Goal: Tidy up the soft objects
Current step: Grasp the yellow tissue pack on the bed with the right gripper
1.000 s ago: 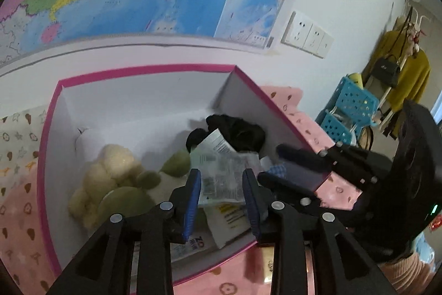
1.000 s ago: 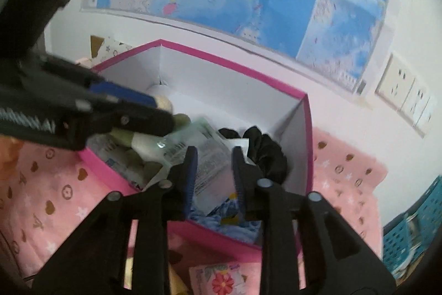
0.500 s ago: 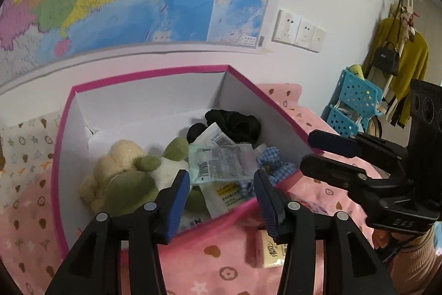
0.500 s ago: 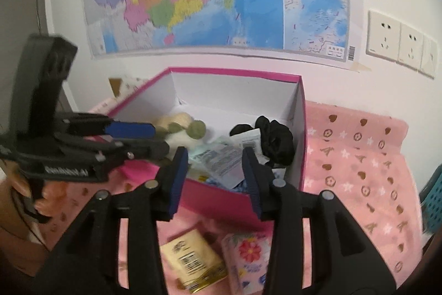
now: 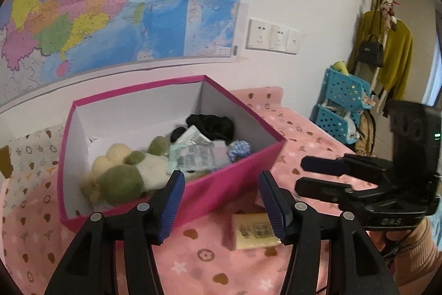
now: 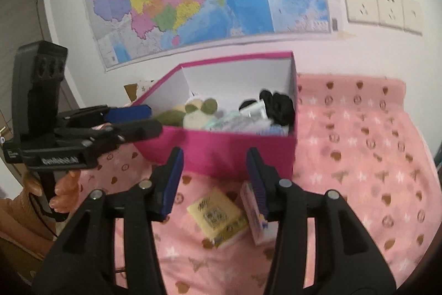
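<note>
1. One pink box (image 5: 234,184) now sits ahead of both grippers, beyond their tips; a second ago the tips reached over its rim, above the heap inside.
2. One plush toy (image 5: 124,176), one clear packet (image 5: 193,156) with an unreadable barcode label, one black cloth (image 5: 212,123) and one blue gingham piece (image 5: 239,149) lie in the box.
3. Two packs lie on the pink cloth (image 6: 359,156) just under the right gripper (image 6: 214,179): one yellow pack (image 6: 218,217) with a printed code, writing too blurred to read, and one floral pack (image 6: 258,226).
4. The left gripper (image 5: 221,201) and the right both have jaws opening, nothing between them; both were narrower before.
5. The left gripper's body carries white lettering, too blurred to read.
</note>
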Available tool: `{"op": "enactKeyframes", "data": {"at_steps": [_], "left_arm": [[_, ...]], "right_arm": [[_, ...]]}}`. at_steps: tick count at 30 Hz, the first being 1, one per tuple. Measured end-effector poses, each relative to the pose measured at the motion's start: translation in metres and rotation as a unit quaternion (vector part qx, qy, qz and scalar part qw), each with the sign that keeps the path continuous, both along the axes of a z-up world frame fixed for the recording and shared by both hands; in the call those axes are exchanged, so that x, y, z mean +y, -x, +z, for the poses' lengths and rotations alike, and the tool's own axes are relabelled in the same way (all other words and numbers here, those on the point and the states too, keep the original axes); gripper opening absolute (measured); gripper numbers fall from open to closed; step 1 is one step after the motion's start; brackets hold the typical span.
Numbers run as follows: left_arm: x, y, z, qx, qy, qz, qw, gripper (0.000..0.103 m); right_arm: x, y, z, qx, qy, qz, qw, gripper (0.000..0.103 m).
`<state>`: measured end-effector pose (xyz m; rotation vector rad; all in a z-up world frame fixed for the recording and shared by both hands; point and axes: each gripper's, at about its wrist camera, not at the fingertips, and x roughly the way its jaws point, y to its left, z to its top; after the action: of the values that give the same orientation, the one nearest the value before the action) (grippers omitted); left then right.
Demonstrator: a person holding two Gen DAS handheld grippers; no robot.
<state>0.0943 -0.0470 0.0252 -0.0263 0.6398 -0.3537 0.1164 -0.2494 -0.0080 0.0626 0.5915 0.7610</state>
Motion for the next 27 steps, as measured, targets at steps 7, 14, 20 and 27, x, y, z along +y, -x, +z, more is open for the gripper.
{"op": "enactKeyframes", "data": {"at_steps": [7,14,20,27], "left_arm": [[-0.009,0.009,-0.026,0.035,0.004,-0.023,0.9991,0.058],[-0.015,0.003,-0.063,0.093,0.006,-0.027,0.9952,0.058],[-0.02,-0.007,-0.088,0.131,0.007,-0.027,0.9909,0.056],[-0.021,-0.006,-0.095,0.136,0.006,-0.028,0.9902,0.054]], "right_arm": [[-0.021,0.001,-0.033,0.062,-0.012,-0.023,0.998,0.05],[-0.025,0.007,-0.06,0.115,-0.027,-0.014,0.993,0.05],[-0.015,0.014,-0.078,0.14,-0.023,0.002,0.99,0.05],[-0.014,0.008,-0.091,0.162,-0.035,0.0,0.986,0.05]]}}
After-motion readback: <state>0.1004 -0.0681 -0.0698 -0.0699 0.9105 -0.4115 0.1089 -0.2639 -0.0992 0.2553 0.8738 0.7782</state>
